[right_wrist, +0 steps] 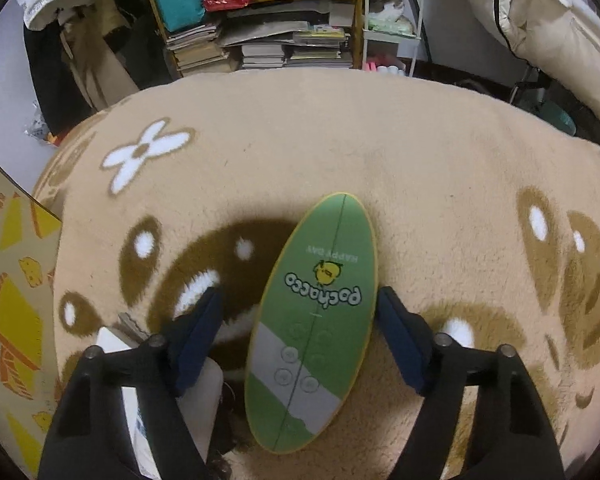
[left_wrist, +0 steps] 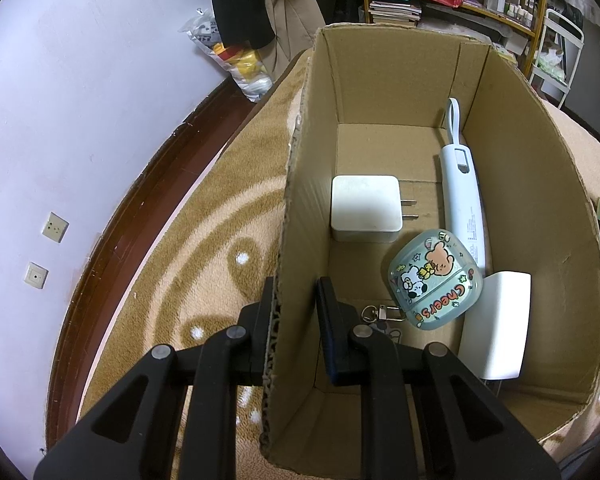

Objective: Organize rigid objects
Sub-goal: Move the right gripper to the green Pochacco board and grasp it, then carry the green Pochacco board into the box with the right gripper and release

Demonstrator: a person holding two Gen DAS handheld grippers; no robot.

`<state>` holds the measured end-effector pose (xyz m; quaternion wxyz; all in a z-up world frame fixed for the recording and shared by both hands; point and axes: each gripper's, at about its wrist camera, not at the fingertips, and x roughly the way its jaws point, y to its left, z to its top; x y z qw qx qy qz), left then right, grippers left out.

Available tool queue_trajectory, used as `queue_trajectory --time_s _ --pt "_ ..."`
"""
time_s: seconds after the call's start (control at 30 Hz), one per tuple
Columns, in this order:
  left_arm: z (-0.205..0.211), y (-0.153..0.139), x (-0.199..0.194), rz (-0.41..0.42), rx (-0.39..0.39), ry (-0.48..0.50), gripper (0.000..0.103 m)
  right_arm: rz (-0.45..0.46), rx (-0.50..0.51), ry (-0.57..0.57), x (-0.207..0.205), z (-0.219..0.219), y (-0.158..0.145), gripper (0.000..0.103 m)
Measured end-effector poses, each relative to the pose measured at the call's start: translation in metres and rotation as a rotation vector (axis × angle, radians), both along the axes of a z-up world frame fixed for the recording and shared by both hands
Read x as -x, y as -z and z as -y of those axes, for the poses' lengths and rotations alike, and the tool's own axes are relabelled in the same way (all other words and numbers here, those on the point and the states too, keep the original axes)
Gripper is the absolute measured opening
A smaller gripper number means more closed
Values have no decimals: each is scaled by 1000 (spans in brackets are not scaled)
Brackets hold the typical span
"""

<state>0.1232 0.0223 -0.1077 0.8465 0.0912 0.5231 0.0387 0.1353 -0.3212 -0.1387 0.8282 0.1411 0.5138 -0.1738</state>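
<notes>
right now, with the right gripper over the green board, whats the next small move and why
Probably close the right gripper on the green board. The board lies flat on the blanket between the fingers: the right finger sits at its edge, the left one stands off with a gap. The left gripper is clamped on the box wall, holding the box steady for the drop.

A plush tan blanket (right_wrist: 420,168) with brown and white patterns carries a green oval board (right_wrist: 320,308) lying flat mid-surface and an open cardboard box (left_wrist: 532,208) standing near its left edge.
</notes>
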Motion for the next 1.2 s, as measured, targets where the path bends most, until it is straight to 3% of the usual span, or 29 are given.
queue_trajectory --time_s 0.07,0.37,0.63,1.2 --pt "0 0 0 -1 0 0 19 -12 32 10 0 1 0 63" --pt "-1 0 0 -2 1 0 19 67 -21 3 -1 7 -14 61" --pt "-1 0 1 -2 0 0 19 164 32 -42 -5 -6 -43 60" --pt "0 0 0 -3 0 -1 19 343 46 -91 2 -23 -92 59"
